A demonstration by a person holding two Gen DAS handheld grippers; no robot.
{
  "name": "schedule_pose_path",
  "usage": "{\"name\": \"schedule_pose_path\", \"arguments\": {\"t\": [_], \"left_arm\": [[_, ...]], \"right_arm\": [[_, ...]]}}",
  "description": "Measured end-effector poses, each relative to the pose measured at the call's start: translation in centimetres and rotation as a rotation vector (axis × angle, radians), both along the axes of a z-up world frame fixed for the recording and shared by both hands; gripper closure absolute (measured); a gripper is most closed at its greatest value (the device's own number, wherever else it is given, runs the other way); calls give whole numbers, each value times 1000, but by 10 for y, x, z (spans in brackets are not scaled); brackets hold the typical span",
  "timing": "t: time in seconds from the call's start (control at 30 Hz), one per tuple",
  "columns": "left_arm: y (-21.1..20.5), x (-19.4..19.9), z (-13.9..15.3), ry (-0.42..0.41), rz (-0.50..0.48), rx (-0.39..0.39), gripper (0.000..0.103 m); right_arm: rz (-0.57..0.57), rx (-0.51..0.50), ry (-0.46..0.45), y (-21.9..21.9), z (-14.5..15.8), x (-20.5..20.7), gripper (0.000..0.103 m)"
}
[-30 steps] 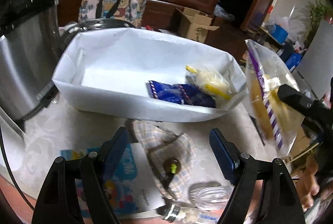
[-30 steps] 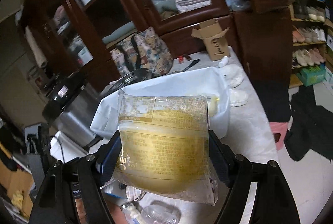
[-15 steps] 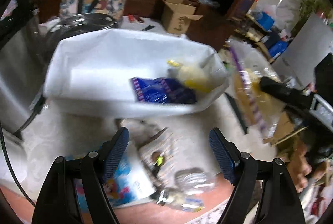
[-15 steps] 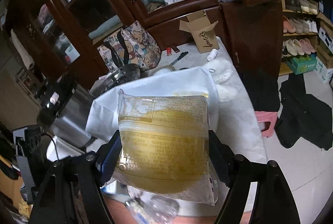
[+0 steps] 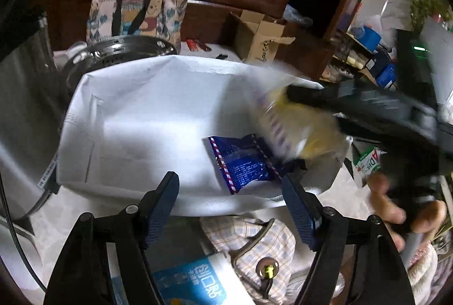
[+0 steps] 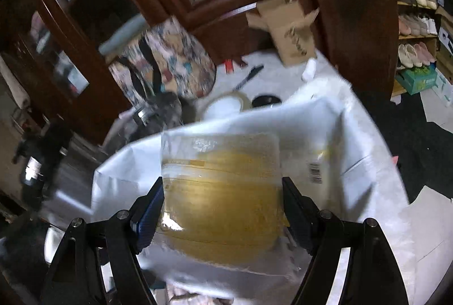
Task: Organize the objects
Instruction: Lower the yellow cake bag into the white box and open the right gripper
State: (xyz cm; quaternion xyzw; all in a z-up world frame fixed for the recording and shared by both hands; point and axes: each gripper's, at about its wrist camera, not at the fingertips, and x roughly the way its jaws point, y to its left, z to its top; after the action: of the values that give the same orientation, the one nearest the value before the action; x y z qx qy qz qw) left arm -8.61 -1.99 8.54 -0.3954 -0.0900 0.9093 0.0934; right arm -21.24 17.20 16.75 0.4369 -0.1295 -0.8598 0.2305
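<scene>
Right gripper [image 6: 222, 208] clamps yellow bag [image 6: 223, 191], blue packet [image 5: 240, 166] left-view only

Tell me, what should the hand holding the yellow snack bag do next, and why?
Probably lower it a little further and let go. The right gripper holds the yellow snack bag between its fingers, already over the white bin, where a blue packet lies. Nothing seems to block the drop.
</scene>
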Motion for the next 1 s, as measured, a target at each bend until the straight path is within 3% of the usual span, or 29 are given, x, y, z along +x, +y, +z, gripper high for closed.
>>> {"name": "schedule_pose_path", "arguments": {"t": [0.17,0.4,0.63,1.0], "left_arm": [[7,10,3,14,-14,-77,28],[1,8,2,-22,-20,-27,28],[0,8,2,-69,-55,26,28],[9,14,-4,-103,-9,-60,28]], "right_arm": [[73,30,-25,-19,-11,8,25],[60,-62,-62,-4,-15,15,24],[13,-108,118,17,21,40,24],[115,10,95,12,11,69,24]]}}
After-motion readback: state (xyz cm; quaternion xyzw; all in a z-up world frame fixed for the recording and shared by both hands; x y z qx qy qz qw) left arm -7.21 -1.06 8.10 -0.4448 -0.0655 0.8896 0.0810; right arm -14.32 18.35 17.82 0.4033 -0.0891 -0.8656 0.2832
